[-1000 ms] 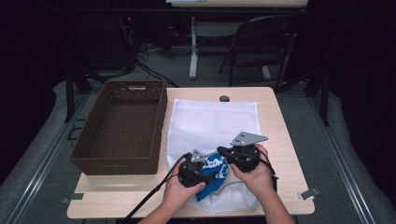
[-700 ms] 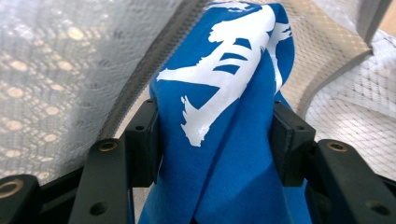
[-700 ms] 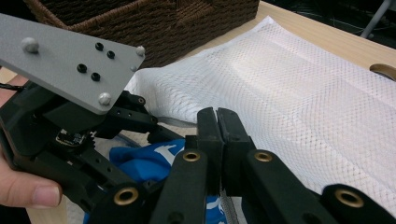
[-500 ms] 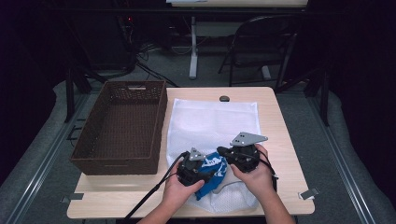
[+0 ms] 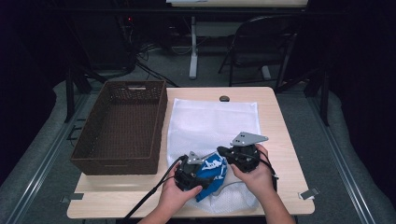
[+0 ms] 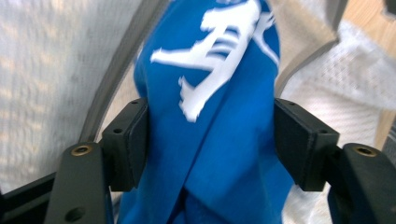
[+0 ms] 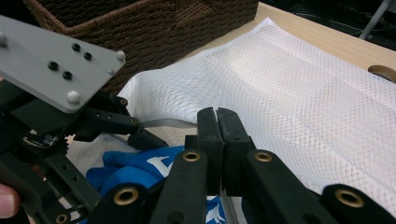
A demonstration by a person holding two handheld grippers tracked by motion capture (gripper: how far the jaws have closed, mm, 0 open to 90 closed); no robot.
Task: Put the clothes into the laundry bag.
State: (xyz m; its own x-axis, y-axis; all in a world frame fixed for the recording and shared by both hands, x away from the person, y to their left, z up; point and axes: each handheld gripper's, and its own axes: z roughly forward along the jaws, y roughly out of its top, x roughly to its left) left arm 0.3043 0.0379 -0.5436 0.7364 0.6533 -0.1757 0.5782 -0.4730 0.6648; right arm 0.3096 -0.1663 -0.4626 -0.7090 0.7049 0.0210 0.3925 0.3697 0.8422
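A white mesh bag (image 5: 215, 126) lies flat on the table (image 5: 275, 121), reaching from near the far edge to the near edge, right of centre. Its mouth is at the near end, where a blue cloth with white print (image 5: 211, 173) sits partly inside the opening, close to the table's near edge.

The left claw (image 5: 201, 173) is at the near end of the bag, held in the person's left hand (image 5: 173, 196). In the left gripper view the blue cloth (image 6: 219, 116) lies between the two black jaws, which stand apart on either side of it; they have just been opening, and the pads sit at the flanks of the cloth without visibly squeezing it. The grey hem of the bag's mouth (image 6: 116, 79) curves around the cloth on both sides.

The right claw (image 5: 223, 153) sits just beside the left one, on the side toward the table's right edge, in the person's right hand (image 5: 254, 175). In the right gripper view its jaws are pressed together, with the grey zipper edge of the bag (image 7: 163, 122) running up to them; whether they pinch that hem I cannot tell for certain.

A brown wicker basket (image 5: 122, 128) stands along the table's left edge, touching the bag's left side. A small dark round fitting (image 5: 224, 98) is set at the far edge.
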